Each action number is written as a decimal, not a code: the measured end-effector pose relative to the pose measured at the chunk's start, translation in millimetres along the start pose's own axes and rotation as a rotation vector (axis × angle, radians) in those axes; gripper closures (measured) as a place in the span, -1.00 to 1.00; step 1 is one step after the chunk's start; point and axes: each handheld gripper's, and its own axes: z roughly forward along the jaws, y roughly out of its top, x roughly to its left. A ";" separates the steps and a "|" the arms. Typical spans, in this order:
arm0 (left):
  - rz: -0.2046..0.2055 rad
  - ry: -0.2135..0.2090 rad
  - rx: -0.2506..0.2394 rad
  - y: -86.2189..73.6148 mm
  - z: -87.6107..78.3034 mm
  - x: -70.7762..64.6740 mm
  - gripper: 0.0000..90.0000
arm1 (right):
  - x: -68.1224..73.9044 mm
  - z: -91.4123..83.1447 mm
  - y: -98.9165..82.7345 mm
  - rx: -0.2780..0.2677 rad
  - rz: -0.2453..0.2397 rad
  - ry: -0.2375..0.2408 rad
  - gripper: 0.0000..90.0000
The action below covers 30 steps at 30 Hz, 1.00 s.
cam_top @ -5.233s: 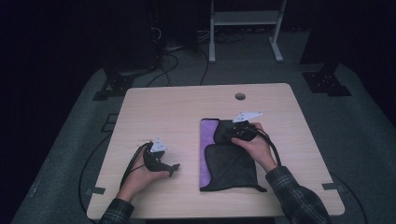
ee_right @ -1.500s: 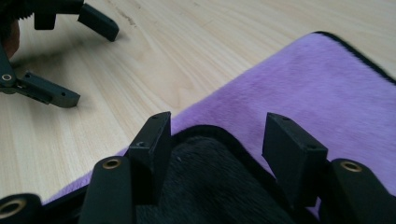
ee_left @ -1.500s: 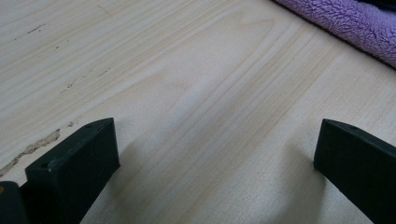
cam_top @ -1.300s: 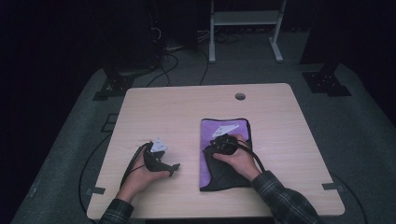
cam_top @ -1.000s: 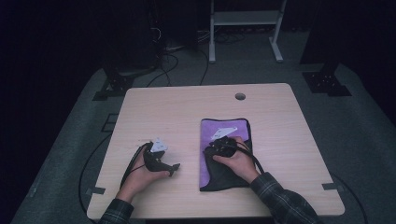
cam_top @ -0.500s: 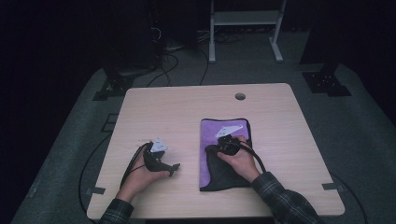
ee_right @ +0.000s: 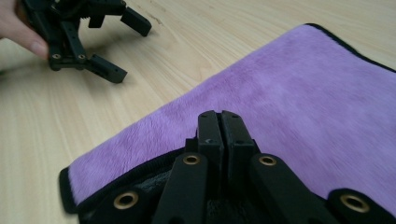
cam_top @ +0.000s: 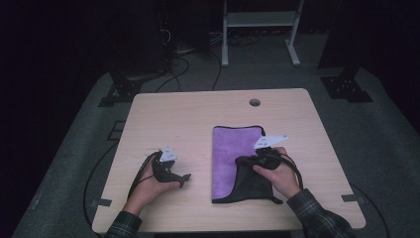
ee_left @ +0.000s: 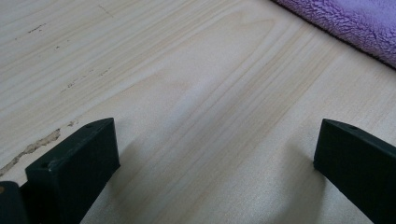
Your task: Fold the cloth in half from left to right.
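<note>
- Gripping a dark fold of the purple cloth [ee_right: 289, 107], the right tool [ee_right: 221, 122] has its two jaws pressed together on the fabric; the dark underside bunches beneath them in the right gripper view.
- Seen from above, the right tool [cam_top: 262, 157] sits over the cloth [cam_top: 233, 153] toward its 4 o'clock corner, where a dark flap is turned back over the purple face; the right hand [cam_top: 277, 173] wraps the tool from 5 o'clock.
- The jaws have just been closing, with the cloth's edge between them.
- The cloth lies flat on the counter [cam_top: 188, 114], right of its middle, with its long side running from 12 to 6 o'clock and a thin black trim around the edge.
- At about 9 o'clock from the cloth, well apart from it, the left tool [cam_top: 171, 171] rests on bare wood in the left hand [cam_top: 148, 186], jaws standing wide apart with nothing between them.
- In the left gripper view the left tool [ee_left: 215, 154] looks over pale wood grain, the cloth's fleecy edge [ee_left: 355, 23] at 1 o'clock.
- A round cable hole [cam_top: 254, 102] sits at 12 o'clock on the counter, far from both tools.
- Nothing lies between the two tools but open wood.
</note>
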 end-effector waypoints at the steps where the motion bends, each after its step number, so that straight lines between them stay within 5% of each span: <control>1: 0.000 0.000 0.000 0.0 0.0 0.0 -1.00 | 0.0 0.0 0.0 0.000 0.000 0.000 0.94; 7: -0.001 0.001 0.000 0.0 0.0 -0.1 -1.00 | 3.5 -30.4 -25.3 0.004 0.015 -0.007 0.94; 18: -0.004 0.003 -0.004 -0.1 0.1 -0.4 -1.00 | 13.0 -47.8 -67.5 0.089 0.021 -0.023 0.91; 21: -0.005 0.004 -0.004 -0.2 0.0 -0.5 -1.00 | 13.0 -53.4 -80.4 0.110 0.027 -0.006 0.74; 25: -0.006 0.005 -0.003 -0.3 -0.1 -0.7 -1.00 | 12.7 -73.6 -90.0 0.073 0.037 -0.029 0.58; 30: -0.005 0.005 -0.003 -0.3 -0.2 -0.7 -1.00 | 1.9 -91.8 -101.3 0.056 0.053 -0.114 0.46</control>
